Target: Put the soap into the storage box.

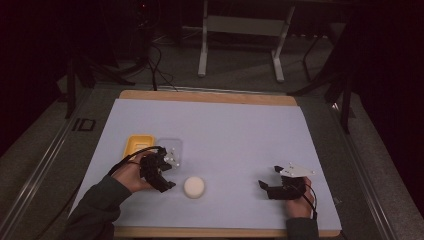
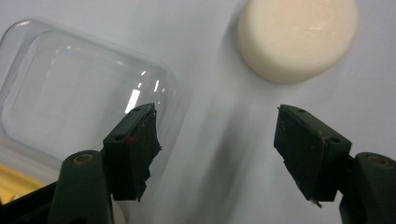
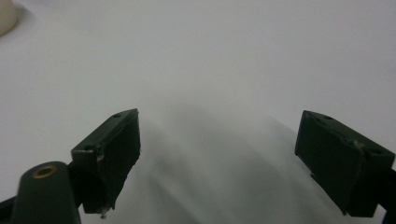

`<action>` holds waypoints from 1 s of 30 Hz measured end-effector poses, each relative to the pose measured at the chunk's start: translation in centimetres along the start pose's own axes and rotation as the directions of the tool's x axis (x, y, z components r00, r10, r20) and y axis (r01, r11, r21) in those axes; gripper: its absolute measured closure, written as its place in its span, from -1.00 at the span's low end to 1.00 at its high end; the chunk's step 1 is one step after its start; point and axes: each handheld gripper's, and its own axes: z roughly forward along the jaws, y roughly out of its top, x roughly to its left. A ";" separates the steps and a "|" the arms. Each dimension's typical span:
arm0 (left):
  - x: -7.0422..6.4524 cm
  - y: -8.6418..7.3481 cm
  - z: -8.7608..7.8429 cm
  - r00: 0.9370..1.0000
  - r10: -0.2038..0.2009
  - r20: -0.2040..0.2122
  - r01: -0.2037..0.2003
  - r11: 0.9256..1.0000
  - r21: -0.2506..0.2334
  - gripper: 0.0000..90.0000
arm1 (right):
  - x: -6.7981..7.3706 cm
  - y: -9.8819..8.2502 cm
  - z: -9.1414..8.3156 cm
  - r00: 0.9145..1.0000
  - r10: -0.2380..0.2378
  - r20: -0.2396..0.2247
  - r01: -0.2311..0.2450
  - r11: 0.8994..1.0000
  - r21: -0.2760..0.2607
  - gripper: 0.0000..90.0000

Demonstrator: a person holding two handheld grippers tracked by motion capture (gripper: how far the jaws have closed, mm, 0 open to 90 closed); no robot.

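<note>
Black jaws of the left hand-held gripper [image 2: 217, 140] stand apart with nothing between them, hovering over the pale worktop [image 1: 240, 135]. Just beyond them lies a cream round puck [image 2: 299, 37], untouched; a clear plastic lid [image 2: 88, 88] lies beside one jaw, with a yellow tray [image 1: 136, 145] next to it. Well apart, the right hand-held gripper [image 3: 217, 158] is likewise open and empty above bare worktop.

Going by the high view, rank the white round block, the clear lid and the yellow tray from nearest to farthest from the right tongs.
1. White round block: left of the right tongs, across bare mat.
2. Clear lid: farther left and up the table, behind the left tongs.
3. Yellow tray: farthest left, against the lid's far side.
</note>
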 end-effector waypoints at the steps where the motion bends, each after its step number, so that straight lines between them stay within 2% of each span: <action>1: -0.1 0.1 0.0 1.000 0.009 0.006 -0.009 1.000 0.003 -0.33 | 0.0 0.0 0.0 1.000 0.001 0.000 -0.001 1.000 0.001 -0.69; 6: -0.3 0.7 0.2 0.999 0.033 0.016 -0.033 0.999 0.018 -0.37 | 0.0 0.0 0.0 1.000 0.000 0.000 0.000 1.000 0.000 -0.69; 20: -0.9 1.9 0.6 0.997 0.066 0.049 -0.067 0.997 0.024 -0.39 | 0.0 0.0 0.0 1.000 -0.002 -0.001 0.002 1.000 0.001 -0.69; 24: -1.2 2.4 0.8 0.994 0.078 0.078 -0.080 0.997 0.021 -0.41 | 0.0 0.0 0.0 1.000 -0.006 -0.001 0.006 1.000 0.000 -0.69; 30: -1.7 3.0 1.0 0.992 0.096 0.084 -0.099 0.995 0.030 -0.49 | 0.1 0.0 0.0 1.000 -0.006 -0.001 0.006 1.000 -0.001 -0.69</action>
